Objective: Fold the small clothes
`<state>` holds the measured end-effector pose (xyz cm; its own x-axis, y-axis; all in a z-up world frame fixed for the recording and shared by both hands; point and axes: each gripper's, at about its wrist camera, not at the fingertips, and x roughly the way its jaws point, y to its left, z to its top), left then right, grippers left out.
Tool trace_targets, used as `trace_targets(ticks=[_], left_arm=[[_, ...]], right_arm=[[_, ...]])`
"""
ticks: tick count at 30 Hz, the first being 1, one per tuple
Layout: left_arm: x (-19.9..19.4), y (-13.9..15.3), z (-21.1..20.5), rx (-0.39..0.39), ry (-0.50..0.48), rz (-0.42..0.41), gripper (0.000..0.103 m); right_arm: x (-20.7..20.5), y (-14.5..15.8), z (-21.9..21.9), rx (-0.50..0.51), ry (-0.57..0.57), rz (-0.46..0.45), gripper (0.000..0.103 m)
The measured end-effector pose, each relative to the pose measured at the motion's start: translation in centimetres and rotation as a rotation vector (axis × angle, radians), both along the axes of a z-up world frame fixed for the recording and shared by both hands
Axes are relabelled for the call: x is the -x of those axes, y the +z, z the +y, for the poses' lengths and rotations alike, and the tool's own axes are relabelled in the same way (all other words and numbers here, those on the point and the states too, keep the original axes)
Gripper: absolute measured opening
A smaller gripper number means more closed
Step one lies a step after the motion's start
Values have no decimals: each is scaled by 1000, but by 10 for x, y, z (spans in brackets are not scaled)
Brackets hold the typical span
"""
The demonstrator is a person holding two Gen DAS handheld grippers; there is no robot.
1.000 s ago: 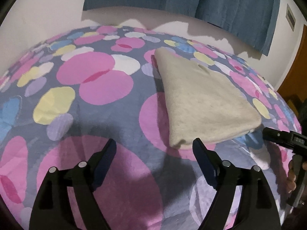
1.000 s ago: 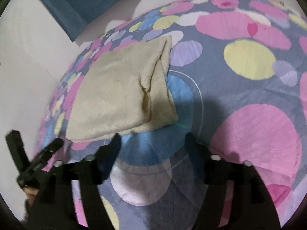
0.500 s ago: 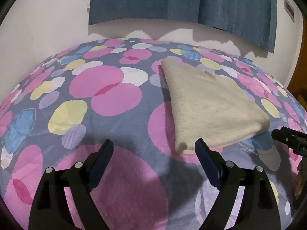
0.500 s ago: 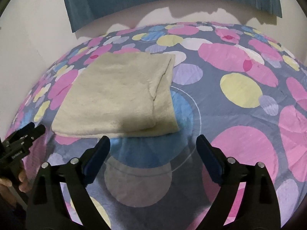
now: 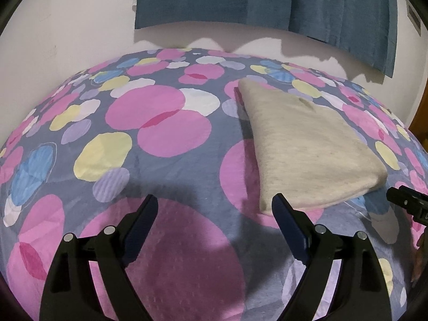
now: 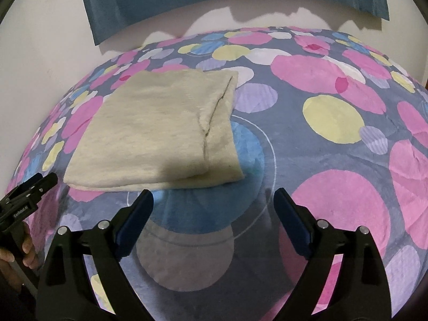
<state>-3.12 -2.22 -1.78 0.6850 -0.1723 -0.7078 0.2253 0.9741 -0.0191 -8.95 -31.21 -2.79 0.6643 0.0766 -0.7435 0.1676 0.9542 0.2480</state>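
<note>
A cream fleece garment [image 5: 307,144] lies folded into a flat rectangle on the bed. It also shows in the right wrist view [image 6: 157,131], with a seam line down its right side. My left gripper [image 5: 214,206] is open and empty, held above the bedspread just left of the garment's near corner. My right gripper [image 6: 214,200] is open and empty, just in front of the garment's near edge. Neither touches the cloth.
The bedspread [image 5: 160,133] is grey with pink, yellow and blue circles. A white wall and a teal curtain [image 5: 267,0] stand behind the bed. The other gripper shows at the right edge of the left view [image 5: 409,203] and at the left edge of the right view [image 6: 24,200].
Both grippers have pulled back and risen from the garment, and both views have levelled out. The garment lies still. Both grippers stay open.
</note>
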Motion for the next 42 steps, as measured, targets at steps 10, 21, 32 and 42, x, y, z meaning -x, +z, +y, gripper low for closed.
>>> trace_targets(ticks=[10, 21, 32, 42], left_arm=[[-1, -1, 1, -7, 15, 3, 86], [-2, 0, 5, -19, 51, -5, 86], [0, 5, 4, -62, 75, -26, 86], [2, 7, 2, -67, 88, -42, 86]], right_arm=[[0, 0, 0, 0, 1, -1, 91], [0, 0, -1, -1, 2, -1, 91], [1, -2, 0, -1, 1, 3, 91], [0, -2, 1, -3, 0, 5, 91]])
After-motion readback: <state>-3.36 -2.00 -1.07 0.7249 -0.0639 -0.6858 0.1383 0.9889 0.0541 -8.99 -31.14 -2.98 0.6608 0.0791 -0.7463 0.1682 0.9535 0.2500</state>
